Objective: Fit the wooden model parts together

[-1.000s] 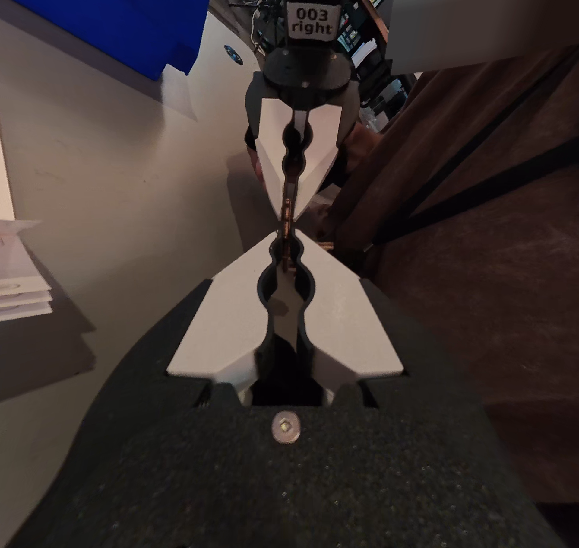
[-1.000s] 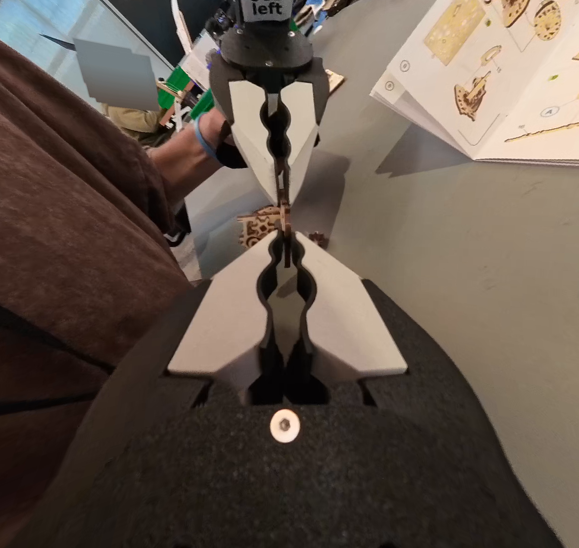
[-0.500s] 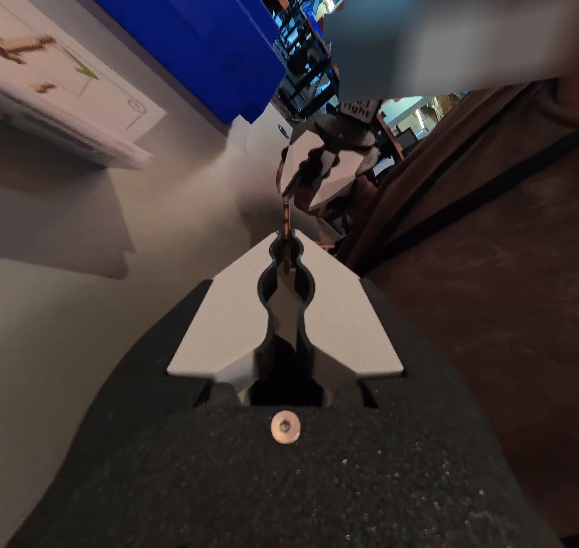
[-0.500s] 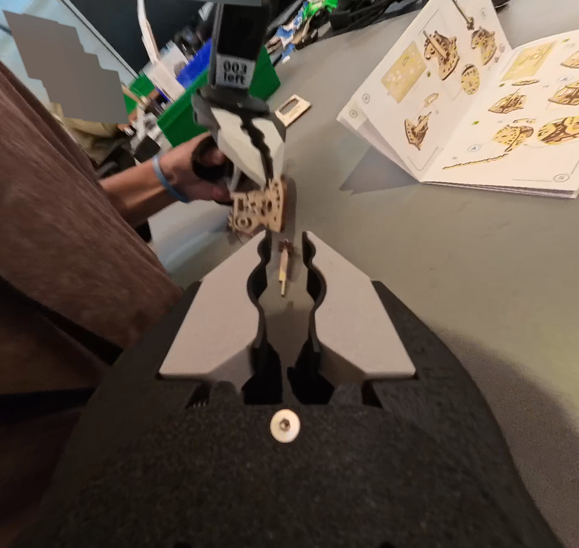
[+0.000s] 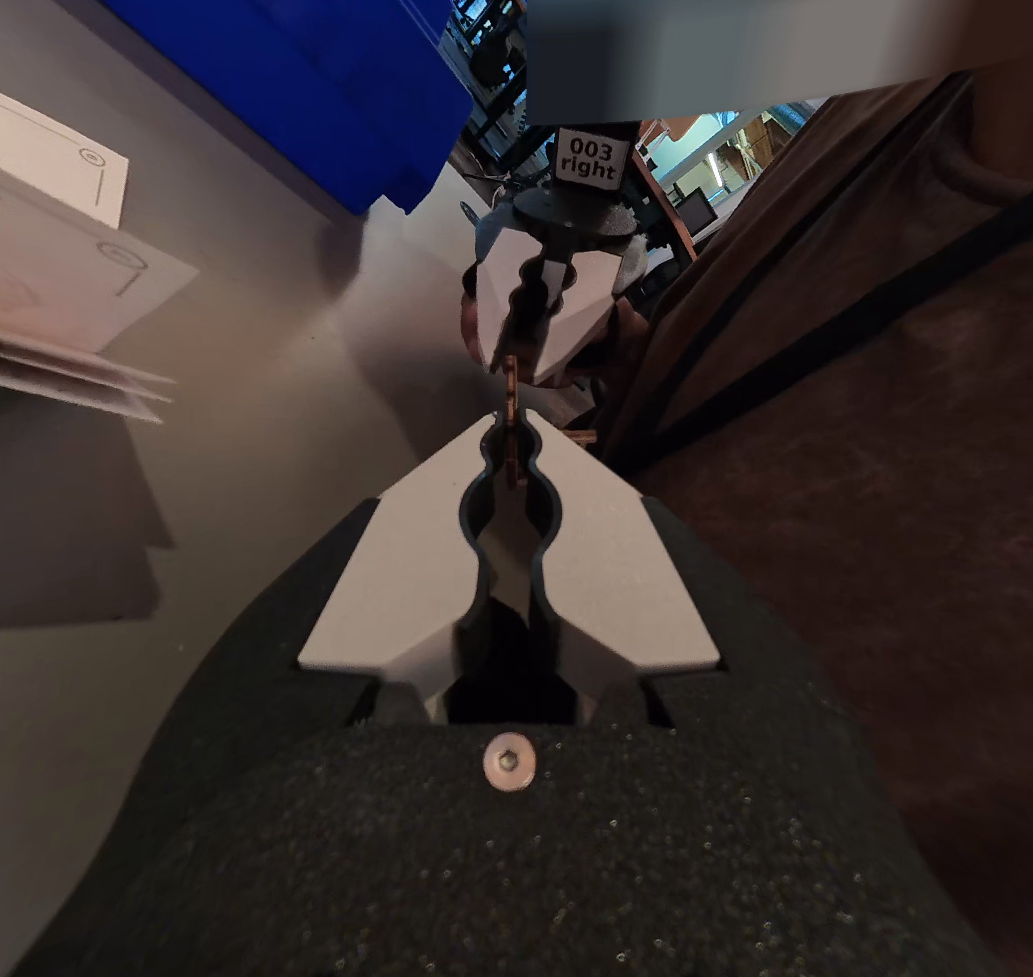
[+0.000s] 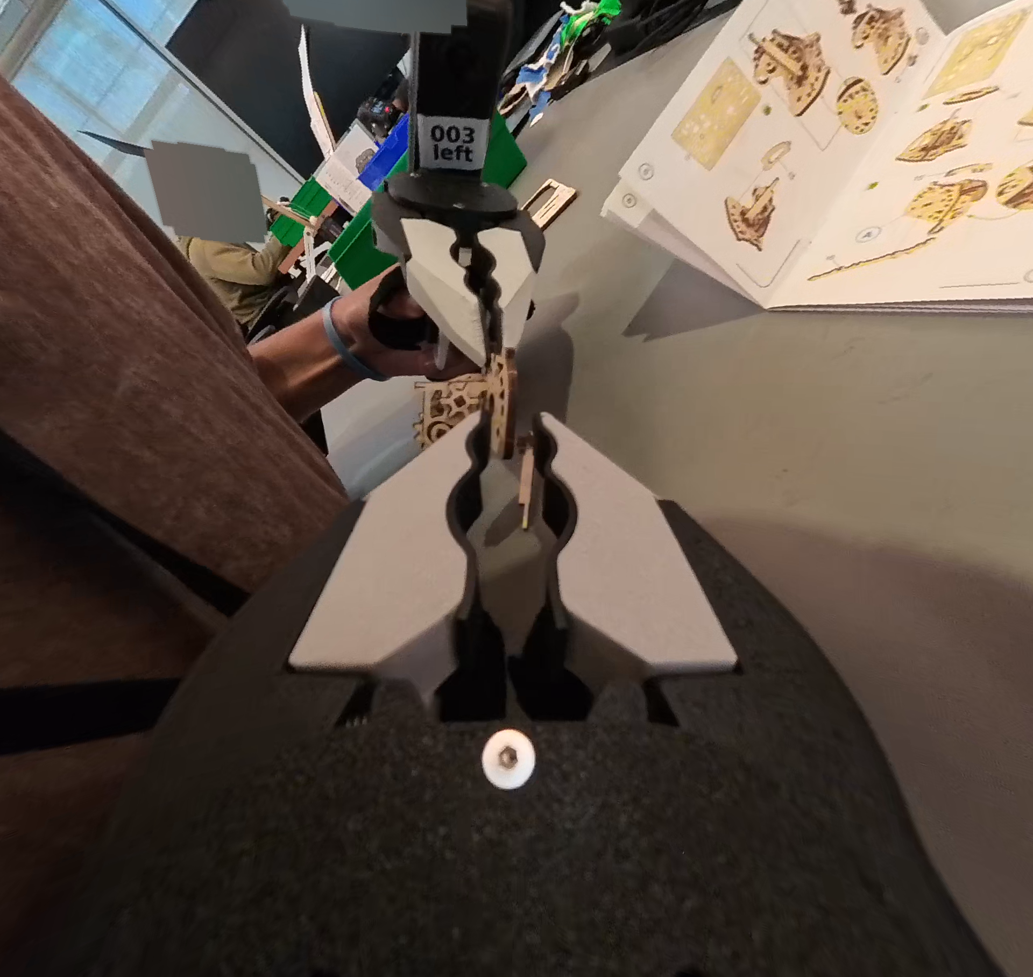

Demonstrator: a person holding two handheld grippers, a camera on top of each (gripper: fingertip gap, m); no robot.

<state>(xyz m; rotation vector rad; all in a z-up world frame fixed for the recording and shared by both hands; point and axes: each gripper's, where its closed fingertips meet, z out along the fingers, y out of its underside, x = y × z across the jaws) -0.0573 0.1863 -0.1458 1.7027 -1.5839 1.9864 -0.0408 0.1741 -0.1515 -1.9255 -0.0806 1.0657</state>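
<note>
On the grey table (image 6: 782, 447) beside the instruction booklet (image 6: 838, 139), the left claw (image 5: 510, 425) pinches the wooden plate (image 6: 501, 408) edge-on, presenting it; the right claw (image 6: 508, 430), parted, brackets a loose wooden pin (image 6: 525, 483).

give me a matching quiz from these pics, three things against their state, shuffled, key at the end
Things:
1. left gripper
2. right gripper
3. instruction booklet

States:
a. jaws apart, gripping nothing
b. lying open on the grey table
c. shut on the flat wooden part

Pairs: 1-c, 2-a, 3-b
</note>
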